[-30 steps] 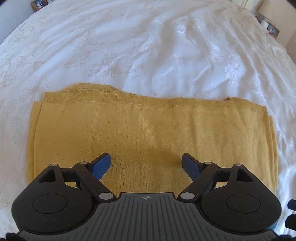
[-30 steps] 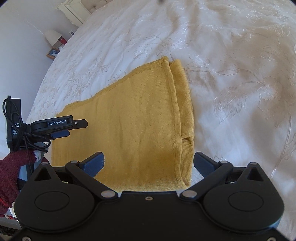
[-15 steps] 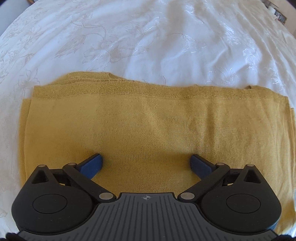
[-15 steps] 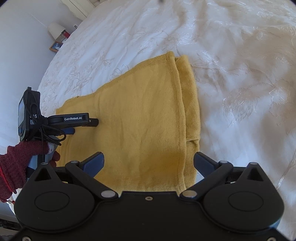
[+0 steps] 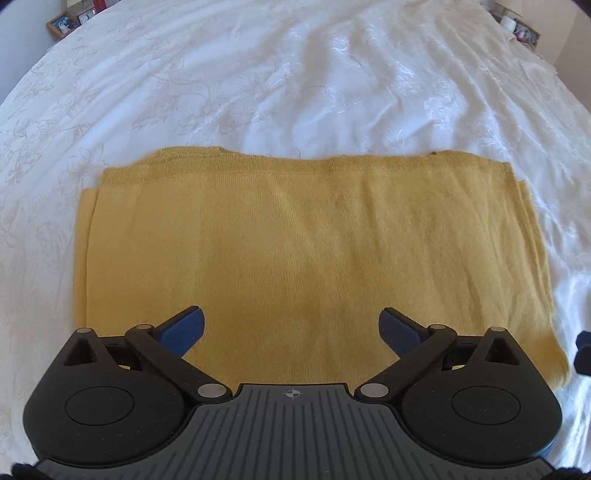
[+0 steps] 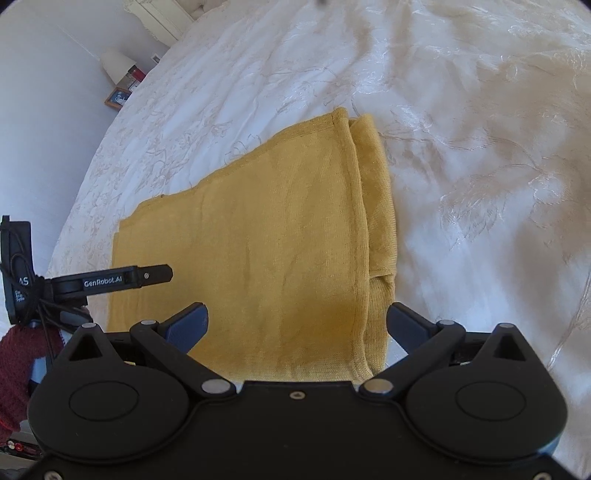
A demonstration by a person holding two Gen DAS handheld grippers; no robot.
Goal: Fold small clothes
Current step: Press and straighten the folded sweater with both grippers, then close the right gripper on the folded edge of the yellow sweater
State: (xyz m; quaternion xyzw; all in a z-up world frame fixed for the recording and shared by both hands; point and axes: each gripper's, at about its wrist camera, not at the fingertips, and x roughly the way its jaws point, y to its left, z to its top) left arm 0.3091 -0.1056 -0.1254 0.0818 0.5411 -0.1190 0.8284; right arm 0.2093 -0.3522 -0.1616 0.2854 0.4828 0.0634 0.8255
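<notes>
A mustard-yellow knit garment (image 5: 295,240) lies folded flat as a rectangle on the white bedspread (image 5: 295,81). It also shows in the right wrist view (image 6: 277,240), with a folded layer along its right edge. My left gripper (image 5: 291,326) is open and empty above the garment's near edge. It also shows at the left of the right wrist view (image 6: 122,282). My right gripper (image 6: 297,325) is open and empty above the garment's near right corner.
The embroidered white bedspread (image 6: 480,147) surrounds the garment on all sides. Picture frames (image 5: 64,24) and small items stand on furniture beyond the bed's far corners. A bedside lamp (image 6: 114,68) stands at the upper left of the right wrist view.
My left gripper has pulled back and up from the garment, so more of the bed shows. My right gripper has shifted slightly. Both stay open.
</notes>
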